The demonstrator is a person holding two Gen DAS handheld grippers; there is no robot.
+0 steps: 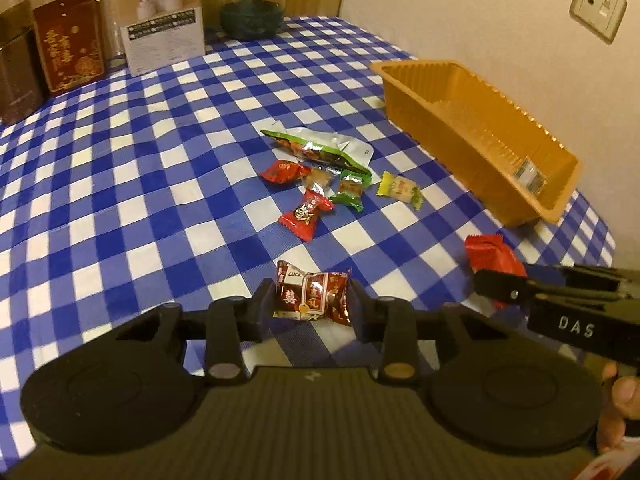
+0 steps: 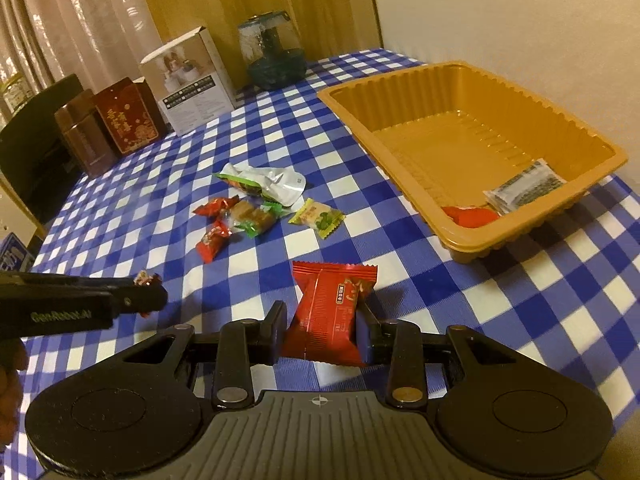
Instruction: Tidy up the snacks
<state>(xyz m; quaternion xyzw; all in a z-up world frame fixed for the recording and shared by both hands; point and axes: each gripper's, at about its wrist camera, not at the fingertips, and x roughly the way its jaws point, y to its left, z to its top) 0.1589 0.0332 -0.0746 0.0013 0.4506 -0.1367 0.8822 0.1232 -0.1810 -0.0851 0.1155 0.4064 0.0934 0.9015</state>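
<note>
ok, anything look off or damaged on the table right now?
One thing: the green-and-silver packet at the far end of the loose snack cluster is torn open and crumpled, foil lining showing, unlike the sealed candies beside it. It looks like an empty wrapper. The tray sits upright and nothing is spilled.

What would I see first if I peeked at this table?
Probably the blue-checked tablecloth, and a candy held up in each gripper: a dark red one in the left gripper, a bright red packet in the right gripper. To the right sits an orange tray, nearly empty, by the wall.
</note>
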